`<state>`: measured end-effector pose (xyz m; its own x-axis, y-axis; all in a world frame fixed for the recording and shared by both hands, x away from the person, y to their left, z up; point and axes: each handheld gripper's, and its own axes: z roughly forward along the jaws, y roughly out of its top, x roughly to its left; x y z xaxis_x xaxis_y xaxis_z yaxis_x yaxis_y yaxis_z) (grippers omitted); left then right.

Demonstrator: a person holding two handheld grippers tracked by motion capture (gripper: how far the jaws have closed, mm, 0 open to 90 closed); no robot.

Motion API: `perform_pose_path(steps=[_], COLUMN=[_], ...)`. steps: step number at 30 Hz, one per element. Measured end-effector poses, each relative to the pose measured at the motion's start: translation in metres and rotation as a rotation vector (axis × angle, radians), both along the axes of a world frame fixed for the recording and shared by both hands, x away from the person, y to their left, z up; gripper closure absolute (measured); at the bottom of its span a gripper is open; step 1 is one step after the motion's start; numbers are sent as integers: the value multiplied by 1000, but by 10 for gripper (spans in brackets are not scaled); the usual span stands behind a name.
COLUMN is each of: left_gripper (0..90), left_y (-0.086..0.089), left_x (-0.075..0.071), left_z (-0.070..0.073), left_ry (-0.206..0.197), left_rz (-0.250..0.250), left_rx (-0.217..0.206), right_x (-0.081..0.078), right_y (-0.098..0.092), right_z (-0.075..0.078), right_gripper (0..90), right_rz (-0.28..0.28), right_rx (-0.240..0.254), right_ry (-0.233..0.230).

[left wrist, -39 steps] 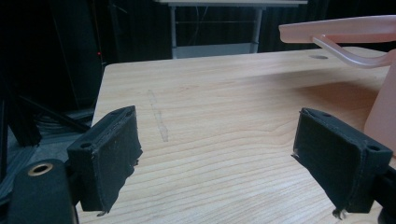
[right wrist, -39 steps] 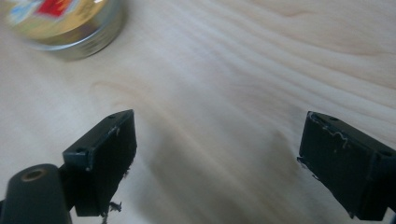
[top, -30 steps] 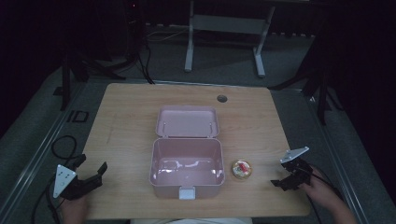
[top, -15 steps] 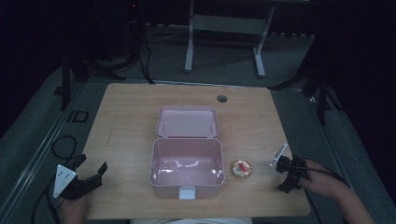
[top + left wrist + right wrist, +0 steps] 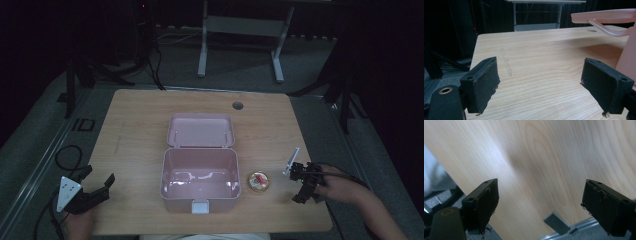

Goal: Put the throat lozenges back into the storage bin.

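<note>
An open pink plastic box (image 5: 200, 176) stands mid-table, empty, its lid (image 5: 201, 130) laid back behind it. A small round container (image 5: 259, 181) with red and yellow contents lies just right of the box. My left gripper (image 5: 100, 176) rests at the table's front left corner, open, holding nothing. In the left gripper view the left gripper (image 5: 544, 75) faces bare wood, with the box wall (image 5: 627, 57) and lid (image 5: 604, 15) at the right. My right gripper (image 5: 296, 186) hovers right of the round container, rolled on its side and open. The right gripper (image 5: 539, 202) has bare wood between its jaws.
The wooden table (image 5: 135, 130) has a round cable hole (image 5: 237, 105) at the back. A desk frame (image 5: 240, 30) stands on the floor beyond it. Cables (image 5: 67, 155) lie on the floor at the left. The table's edge (image 5: 564, 230) runs close below the right gripper's jaws.
My right gripper has moved left, away from the table's right edge and toward the round container, and has rolled onto its side. The left gripper has stayed still.
</note>
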<state>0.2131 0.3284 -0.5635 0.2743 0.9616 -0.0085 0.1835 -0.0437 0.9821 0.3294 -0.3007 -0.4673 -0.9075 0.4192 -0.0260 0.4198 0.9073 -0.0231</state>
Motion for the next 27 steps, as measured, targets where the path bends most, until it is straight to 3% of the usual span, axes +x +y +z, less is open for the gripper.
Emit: perform_pose_path(steps=[5,12,20,27], left_gripper=[149,149,149,149], left_y=[0,1,1,1], left_x=[0,0,0,-1], left_z=[0,0,0,0], left_ry=[-1,-2,-5,-5], left_rz=[-3,-7,-11,-16], left_rx=[-4,-7,-13,-13], right_x=[7,13,19,28], right_y=[20,46,82,97], right_z=[6,9,21,17], right_gripper=[132,133,130,131], right_rz=[36,86,172,191], right_rx=[14,18,80,70], right_ry=[29,33,28,30])
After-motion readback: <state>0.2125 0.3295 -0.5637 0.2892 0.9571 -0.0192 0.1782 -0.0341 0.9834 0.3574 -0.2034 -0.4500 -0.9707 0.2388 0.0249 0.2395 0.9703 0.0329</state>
